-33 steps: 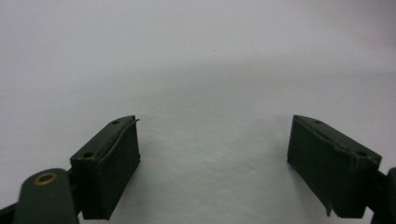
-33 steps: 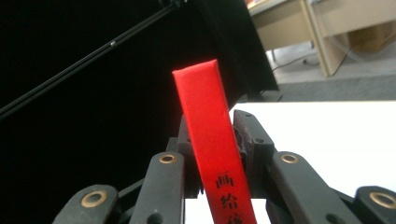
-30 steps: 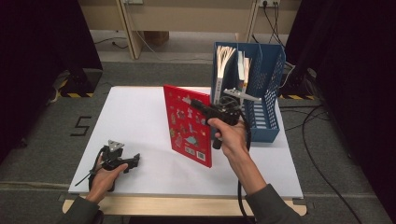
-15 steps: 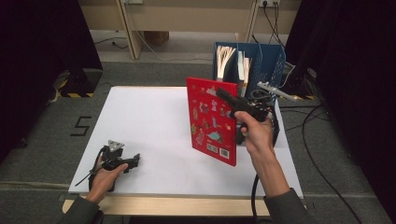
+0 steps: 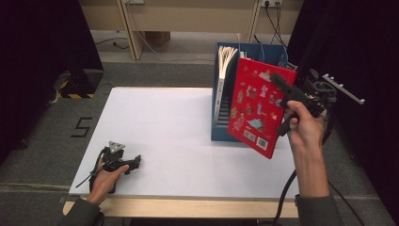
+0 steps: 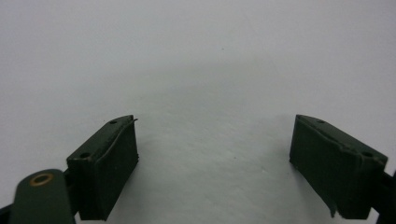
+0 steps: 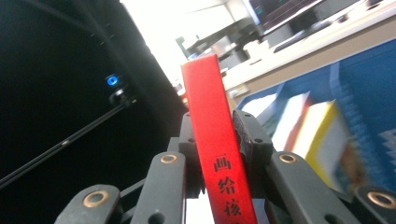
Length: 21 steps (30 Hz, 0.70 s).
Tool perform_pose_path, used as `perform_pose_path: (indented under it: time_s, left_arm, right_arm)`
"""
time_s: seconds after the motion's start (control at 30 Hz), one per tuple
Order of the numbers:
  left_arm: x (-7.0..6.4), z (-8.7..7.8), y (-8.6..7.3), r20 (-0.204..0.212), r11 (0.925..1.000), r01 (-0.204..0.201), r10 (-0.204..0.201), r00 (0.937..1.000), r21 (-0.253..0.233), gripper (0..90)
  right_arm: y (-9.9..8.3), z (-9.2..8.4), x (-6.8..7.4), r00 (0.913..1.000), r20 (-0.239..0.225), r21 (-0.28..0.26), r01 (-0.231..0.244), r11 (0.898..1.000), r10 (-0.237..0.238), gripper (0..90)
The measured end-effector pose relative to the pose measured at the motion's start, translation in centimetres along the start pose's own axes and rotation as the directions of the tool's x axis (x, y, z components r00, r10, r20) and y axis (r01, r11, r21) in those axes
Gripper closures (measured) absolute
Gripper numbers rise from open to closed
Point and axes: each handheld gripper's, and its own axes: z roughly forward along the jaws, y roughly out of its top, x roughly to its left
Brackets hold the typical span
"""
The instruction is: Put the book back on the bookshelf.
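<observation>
High view: right gripper (image 5: 282, 96) holds the red book (image 5: 258, 107) in the air, tilted, in front of the blue file box (image 5: 225, 123) at the tabletop's (image 5: 164, 122) right end. Right gripper view adds the spine (image 7: 212, 140) clamped between the fingers (image 7: 250, 135), Chinese characters printed down it, and books blurred in the box behind. Left gripper (image 5: 117, 162) rests on the near-left tabletop; its view shows fingers (image 6: 105, 168) apart on bare white surface. A "5" mark (image 5: 81, 127) on the floor, left. Cover text too small to read.
</observation>
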Motion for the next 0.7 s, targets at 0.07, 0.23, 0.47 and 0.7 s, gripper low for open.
perform_pose_path:
  time_s: [0.07, 0.23, 0.47, 0.7]
  left_arm:
    - [0.0, 0.0, 0.0, 0.000, 1.0000, 0.003, -0.003, 1.0000, 0.000, 14.1]
    - [0.0, 0.0, 0.0, 0.000, 1.0000, 0.003, -0.003, 1.0000, -0.002, 14.0]
    - [0.0, 0.0, 0.0, 0.001, 1.0000, 0.003, -0.003, 1.0000, -0.002, 14.0]
    - [0.0, 0.0, 0.0, 0.003, 1.0000, 0.004, -0.004, 1.0000, -0.002, 14.0]
  right_arm:
    - [0.7, -0.5, -0.7, 0.9996, 0.027, -0.016, -0.006, 1.000, 0.007, 74.7]
    - [2.5, -1.2, -2.1, 0.9962, 0.087, -0.057, -0.003, 0.998, 0.008, 74.7]
    - [4.4, -0.8, -4.4, 0.9870, 0.154, -0.119, -0.029, 0.992, 0.047, 74.6]
    - [5.8, 1.0, -6.6, 0.9728, 0.219, -0.149, -0.042, 0.988, 0.074, 74.4]
